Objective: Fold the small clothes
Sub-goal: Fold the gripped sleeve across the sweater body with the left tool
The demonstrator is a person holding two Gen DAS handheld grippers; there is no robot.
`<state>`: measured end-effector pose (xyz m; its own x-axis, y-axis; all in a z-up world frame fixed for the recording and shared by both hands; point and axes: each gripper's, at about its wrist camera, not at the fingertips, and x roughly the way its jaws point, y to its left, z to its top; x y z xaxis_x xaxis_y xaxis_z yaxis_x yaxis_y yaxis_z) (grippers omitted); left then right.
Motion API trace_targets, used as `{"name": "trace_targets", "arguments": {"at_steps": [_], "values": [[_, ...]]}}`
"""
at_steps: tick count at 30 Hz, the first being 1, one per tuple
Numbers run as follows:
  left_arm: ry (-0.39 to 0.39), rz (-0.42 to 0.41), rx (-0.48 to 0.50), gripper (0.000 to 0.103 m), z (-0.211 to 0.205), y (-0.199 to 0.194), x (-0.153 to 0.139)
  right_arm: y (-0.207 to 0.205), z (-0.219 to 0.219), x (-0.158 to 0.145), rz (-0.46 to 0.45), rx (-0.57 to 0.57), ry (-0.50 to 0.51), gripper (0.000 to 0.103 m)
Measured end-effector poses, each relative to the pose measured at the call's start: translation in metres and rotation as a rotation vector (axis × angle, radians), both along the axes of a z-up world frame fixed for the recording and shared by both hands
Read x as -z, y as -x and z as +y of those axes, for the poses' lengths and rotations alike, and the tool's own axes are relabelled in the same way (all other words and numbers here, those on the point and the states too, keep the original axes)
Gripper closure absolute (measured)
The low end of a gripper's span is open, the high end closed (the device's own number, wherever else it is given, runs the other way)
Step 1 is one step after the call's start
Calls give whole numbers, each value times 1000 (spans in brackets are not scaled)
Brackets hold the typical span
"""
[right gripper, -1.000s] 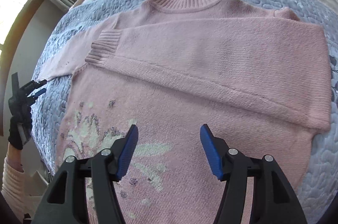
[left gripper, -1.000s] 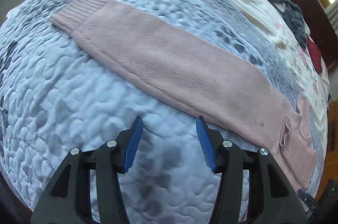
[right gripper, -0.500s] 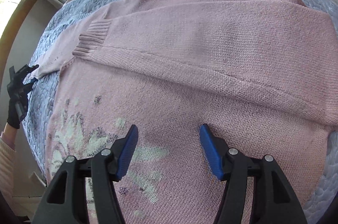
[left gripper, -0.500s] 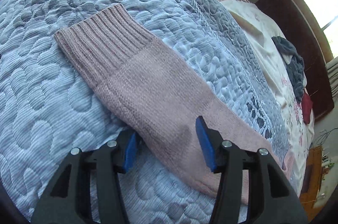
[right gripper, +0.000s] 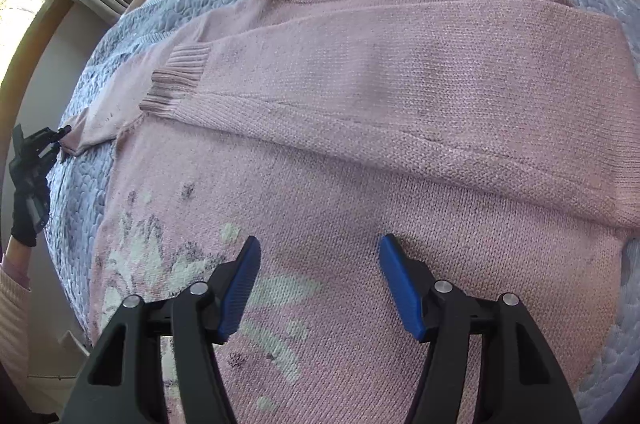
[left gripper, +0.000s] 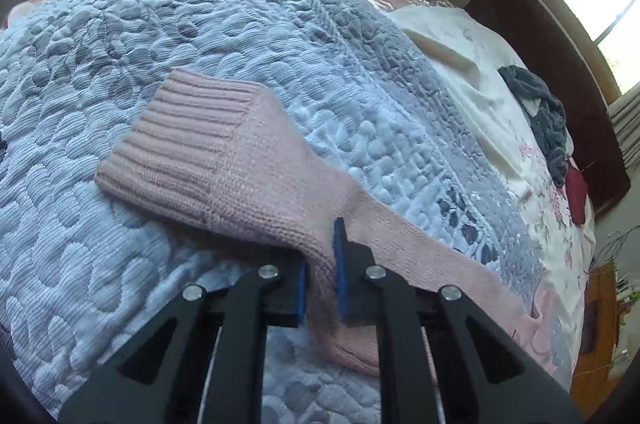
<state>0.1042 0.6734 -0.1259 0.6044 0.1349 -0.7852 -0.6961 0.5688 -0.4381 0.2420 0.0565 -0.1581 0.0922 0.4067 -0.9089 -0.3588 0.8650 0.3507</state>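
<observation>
The pink knitted turtleneck sweater with a pale floral motif (right gripper: 360, 183) lies flat, front up, on the grey-blue quilted bedspread (left gripper: 120, 264) of the bed.

Left of the sweater body: the outstretched pink sleeve with ribbed cuff (left gripper: 224, 163) extends away from the body across the bedspread. The left claw (left gripper: 320, 284) is nearly closed, its blue pads pinching a ridge of sleeve knit just behind the cuff. This sleeve is not yet folded.

Over the sweater body: the other sleeve (right gripper: 400, 83) already lies folded across the chest, its cuff near the left shoulder. Judged status: one sleeve fold complete.

Over the lower sweater body: the right claw (right gripper: 320, 284) is wide open and holds nothing; whether it touches the knit cannot be told.

Remaining, as judged: fold the gripped sleeve over the body, then fold the body.
</observation>
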Motion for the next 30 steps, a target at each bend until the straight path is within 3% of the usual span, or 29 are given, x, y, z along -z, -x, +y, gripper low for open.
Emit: {"name": "trace_targets", "arguments": {"at_steps": [12, 23, 30], "values": [[1, -140, 217, 94, -108, -40, -38, 11, -18, -14, -21, 22, -9, 40], [97, -198, 371, 94, -227, -99, -31, 11, -26, -9, -12, 40, -21, 40], [133, -181, 479, 94, -290, -121, -17, 11, -27, -6, -12, 41, -34, 40]]}}
